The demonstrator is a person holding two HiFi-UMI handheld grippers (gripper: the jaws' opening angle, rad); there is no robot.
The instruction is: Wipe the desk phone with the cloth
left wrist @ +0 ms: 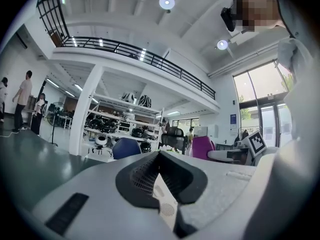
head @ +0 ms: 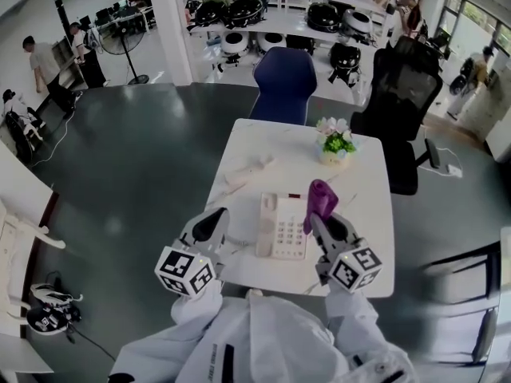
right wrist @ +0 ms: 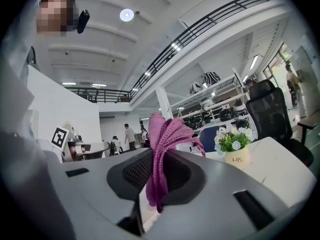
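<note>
**A:** Our white counter carries the desk phone near its front edge, with the phone's long axis running away from us.

**B:** The phone lies between our claws. The right claw is nearer, clenched on the purple cloth just beside the phone's right edge. We judge a leftward sweep comes next.

**A:** The left claw is closed on nothing, left of the handset. There is bare counter either side, and the flower pot stands well beyond.

White table bears desk phone; flower pot (far side); pale unclear item
</note>
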